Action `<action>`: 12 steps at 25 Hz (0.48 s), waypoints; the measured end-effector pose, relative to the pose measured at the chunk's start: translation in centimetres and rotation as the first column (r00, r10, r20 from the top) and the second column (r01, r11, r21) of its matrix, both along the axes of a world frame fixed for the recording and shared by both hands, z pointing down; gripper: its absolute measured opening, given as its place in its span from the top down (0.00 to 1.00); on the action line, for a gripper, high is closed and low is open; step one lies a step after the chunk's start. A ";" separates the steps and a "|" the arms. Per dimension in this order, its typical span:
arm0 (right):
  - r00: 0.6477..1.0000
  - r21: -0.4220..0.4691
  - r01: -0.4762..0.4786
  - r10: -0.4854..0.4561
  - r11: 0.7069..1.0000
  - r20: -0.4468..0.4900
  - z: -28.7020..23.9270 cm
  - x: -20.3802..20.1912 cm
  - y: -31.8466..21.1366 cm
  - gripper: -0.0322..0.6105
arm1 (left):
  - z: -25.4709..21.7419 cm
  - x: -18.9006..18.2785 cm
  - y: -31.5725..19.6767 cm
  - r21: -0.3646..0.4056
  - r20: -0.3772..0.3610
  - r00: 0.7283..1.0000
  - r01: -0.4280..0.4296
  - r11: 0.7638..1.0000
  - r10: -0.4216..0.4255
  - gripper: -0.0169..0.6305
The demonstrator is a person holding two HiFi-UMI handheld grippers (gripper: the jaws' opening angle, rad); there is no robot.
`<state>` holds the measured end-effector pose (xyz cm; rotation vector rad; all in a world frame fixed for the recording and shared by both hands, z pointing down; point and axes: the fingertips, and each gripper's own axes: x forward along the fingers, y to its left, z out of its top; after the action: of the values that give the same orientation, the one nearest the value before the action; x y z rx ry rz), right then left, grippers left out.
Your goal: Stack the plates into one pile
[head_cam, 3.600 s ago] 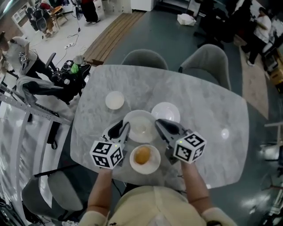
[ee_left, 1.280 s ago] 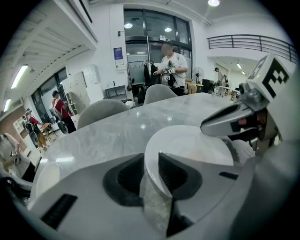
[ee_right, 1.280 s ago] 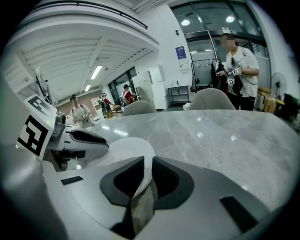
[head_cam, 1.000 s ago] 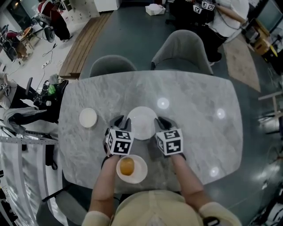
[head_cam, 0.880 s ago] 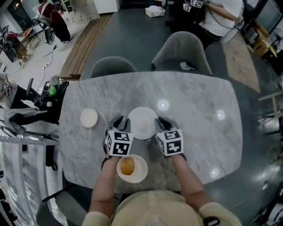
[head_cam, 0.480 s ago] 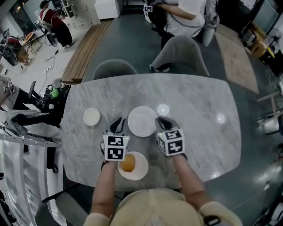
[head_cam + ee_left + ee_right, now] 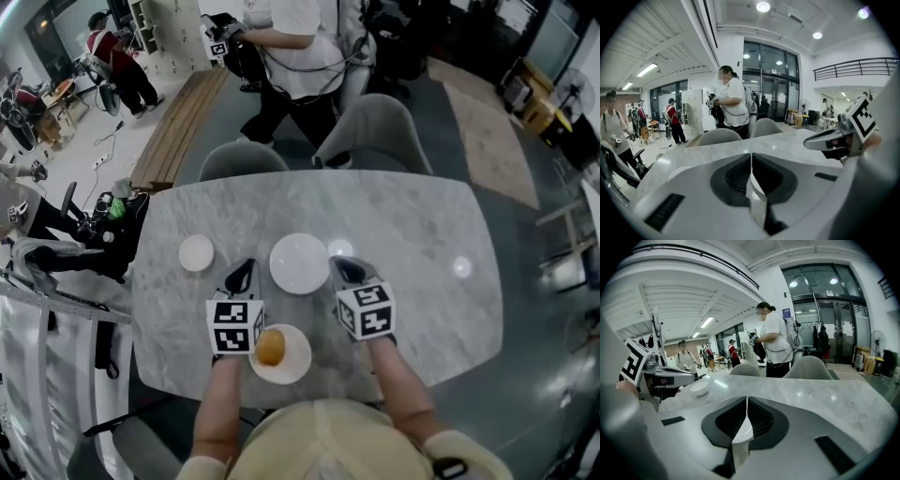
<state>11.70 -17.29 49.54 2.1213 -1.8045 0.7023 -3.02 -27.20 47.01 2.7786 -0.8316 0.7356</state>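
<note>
A white plate pile (image 7: 300,263) lies in the middle of the marble table (image 7: 422,225). My left gripper (image 7: 246,268) hangs just left of it and my right gripper (image 7: 339,266) just right of it, both apart from the rim and lifted off the table. Both pairs of jaws have just been closing and now meet at the tips with nothing between them, as the left gripper view (image 7: 751,157) and the right gripper view (image 7: 746,401) show. A small white dish (image 7: 196,253) sits alone further left, also seen as the small white dish (image 7: 699,388) in the right gripper view.
A plate with a round orange-brown food item (image 7: 272,348) lies near the front edge between my forearms. Two grey chairs (image 7: 246,156) (image 7: 373,118) stand at the far side, with a person (image 7: 292,56) just behind them. People and equipment crowd the far left.
Two separate plates from the earliest frame are now one pile. Both grippers have drawn back and up from the pile's rim. A person has walked up behind the far chairs.
</note>
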 end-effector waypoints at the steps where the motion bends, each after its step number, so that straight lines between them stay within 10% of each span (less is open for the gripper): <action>1: 1.000 0.012 0.000 0.000 1.000 0.002 -0.4 -0.1 0.1 0.93 | -0.3 -0.1 0.0 -0.003 -0.010 1.000 0.002 1.000 -0.002 0.96; 12: 1.000 0.053 0.015 -0.016 0.998 0.014 -2.8 -1.7 0.6 0.95 | -1.5 -1.8 -0.1 0.003 -0.012 1.000 0.005 1.000 -0.005 0.96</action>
<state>10.00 -16.66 46.71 2.1386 -1.8647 0.6746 -4.80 -27.31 45.49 2.7800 -0.8381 0.7164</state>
